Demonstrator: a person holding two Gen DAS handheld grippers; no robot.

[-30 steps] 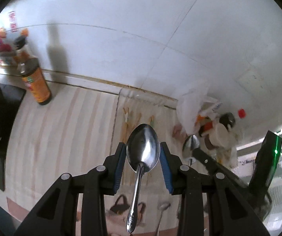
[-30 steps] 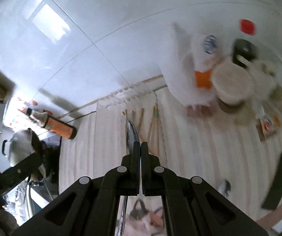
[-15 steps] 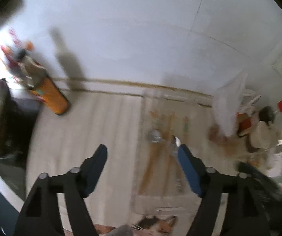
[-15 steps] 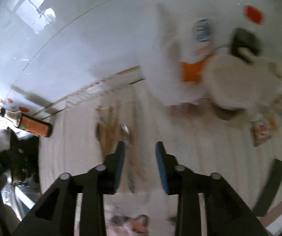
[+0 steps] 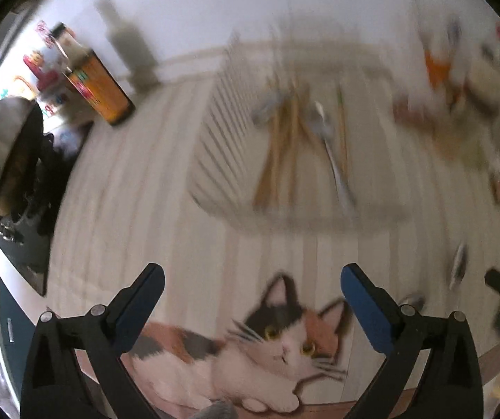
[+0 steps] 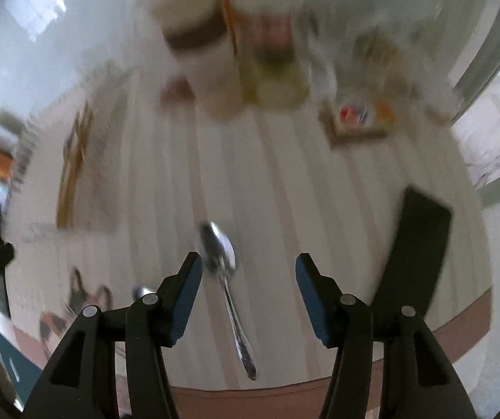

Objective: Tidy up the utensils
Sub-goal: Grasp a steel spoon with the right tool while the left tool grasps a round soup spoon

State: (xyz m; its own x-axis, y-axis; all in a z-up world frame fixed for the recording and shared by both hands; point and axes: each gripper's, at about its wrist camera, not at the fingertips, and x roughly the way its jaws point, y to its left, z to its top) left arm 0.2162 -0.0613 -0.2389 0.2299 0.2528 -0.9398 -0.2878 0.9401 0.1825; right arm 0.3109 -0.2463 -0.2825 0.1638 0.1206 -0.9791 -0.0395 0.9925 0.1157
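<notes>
Both views are motion-blurred. In the left wrist view my left gripper (image 5: 251, 288) is wide open and empty above the cat-print end of the striped cloth (image 5: 166, 230). Farther back a pale mat (image 5: 229, 160) holds several wooden chopsticks (image 5: 277, 146) and a metal spoon (image 5: 330, 139). In the right wrist view my right gripper (image 6: 248, 277) is open and empty, with a metal spoon (image 6: 225, 272) lying on the cloth between and just beyond its fingers. The mat with chopsticks (image 6: 75, 160) lies at the left.
A sauce bottle (image 5: 99, 87) stands by the back wall and a steel pan (image 5: 2, 153) sits on the stove at the left. Jars and packets (image 6: 236, 45) crowd the back of the cloth. A black flat object (image 6: 420, 244) lies at the right near the table edge.
Both grippers have opened and let go of their spoons, which now lie on the mat. Both have pulled back toward the front of the table; the right one has swung right over another spoon.
</notes>
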